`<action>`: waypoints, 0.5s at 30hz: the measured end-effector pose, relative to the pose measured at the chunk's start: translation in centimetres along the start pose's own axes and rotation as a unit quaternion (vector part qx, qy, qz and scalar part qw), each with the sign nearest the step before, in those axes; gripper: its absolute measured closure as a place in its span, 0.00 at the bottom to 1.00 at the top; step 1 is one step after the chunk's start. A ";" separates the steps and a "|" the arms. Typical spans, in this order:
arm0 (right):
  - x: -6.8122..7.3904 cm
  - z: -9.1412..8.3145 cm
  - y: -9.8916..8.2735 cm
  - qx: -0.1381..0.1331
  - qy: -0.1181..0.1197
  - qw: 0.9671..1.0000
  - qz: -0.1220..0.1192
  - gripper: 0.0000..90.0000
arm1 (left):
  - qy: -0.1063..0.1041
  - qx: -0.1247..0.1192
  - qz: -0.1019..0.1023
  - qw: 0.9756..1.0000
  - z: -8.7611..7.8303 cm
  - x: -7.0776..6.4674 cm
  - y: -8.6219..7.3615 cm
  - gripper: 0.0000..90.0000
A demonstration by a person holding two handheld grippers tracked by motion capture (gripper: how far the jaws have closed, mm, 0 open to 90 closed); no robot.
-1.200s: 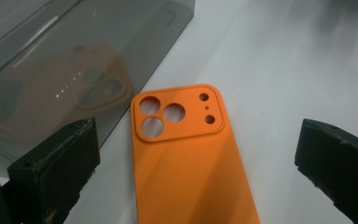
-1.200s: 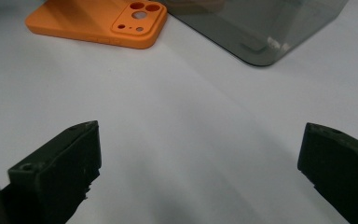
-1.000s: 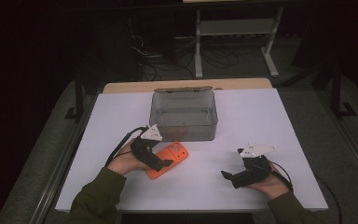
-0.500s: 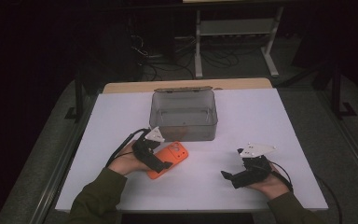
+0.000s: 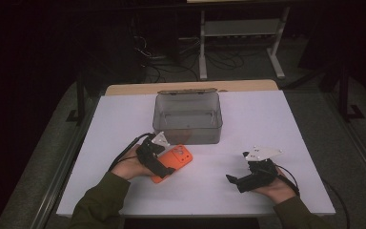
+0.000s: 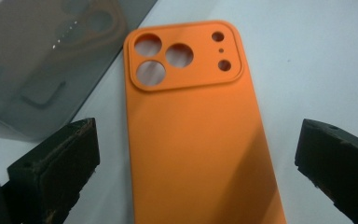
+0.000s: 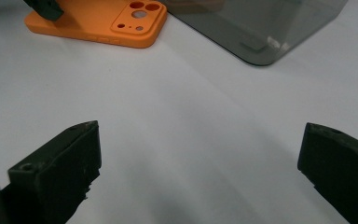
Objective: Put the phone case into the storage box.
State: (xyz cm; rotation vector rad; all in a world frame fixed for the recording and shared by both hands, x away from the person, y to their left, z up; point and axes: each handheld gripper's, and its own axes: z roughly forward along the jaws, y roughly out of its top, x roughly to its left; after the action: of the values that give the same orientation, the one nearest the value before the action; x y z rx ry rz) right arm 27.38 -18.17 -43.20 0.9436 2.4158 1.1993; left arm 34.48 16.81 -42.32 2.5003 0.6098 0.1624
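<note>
Sleeves come in from the near edge of the white worktop (image 5: pixel 276 119), olive green on both forearms, each hand gripping its tool. Right tongs (image 5: pixel 238 181) rest low near the front right, jaws spread wide with nothing between them; in the right gripper view just bare white surface sits between the two black pads (image 7: pixel 60 163). Grey three-cornered plate (image 5: pixel 263 152) rides on top of them, cable trailing off behind the hand. Over on the left, the left tongs (image 5: pixel 164 170) are right at the orange phone case (image 5: pixel 176 160), and in the left gripper view the jaws stand wide apart, one either side of the case (image 6: pixel 200 135), not touching it. The case lies flat on the worktop, back up, camera cut-outs at its far end, three large round holes and a few small ones beside them. From the right gripper view the same case (image 7: pixel 102 21) sits well off, a black jaw tip over its far end. Just beyond the case, nearly touching its far corner, stands the smoky clear plastic box (image 5: pixel 188 119), roughly centred on the worktop, something dark and blurred lying inside. Farther back, a wooden strip edges the worktop, then dark floor with cables and a white frame stand (image 5: pixel 240 28).
</note>
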 end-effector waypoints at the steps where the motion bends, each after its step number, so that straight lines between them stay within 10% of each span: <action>1: 0.0 0.0 0.0 0.000 0.000 1.000 0.000 0.00 | 0.000 0.003 0.000 1.000 0.1 0.0 0.0 0.00; 15: 0.0 0.0 0.0 -0.001 -0.001 1.000 0.000 0.00 | 0.002 0.035 -0.006 0.999 0.7 -0.3 -0.3 0.00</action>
State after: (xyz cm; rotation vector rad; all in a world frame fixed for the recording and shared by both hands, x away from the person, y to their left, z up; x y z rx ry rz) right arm 27.38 -18.19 -43.19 0.9422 2.4135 1.2000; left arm 34.24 16.55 -43.12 2.5640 0.6431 0.1427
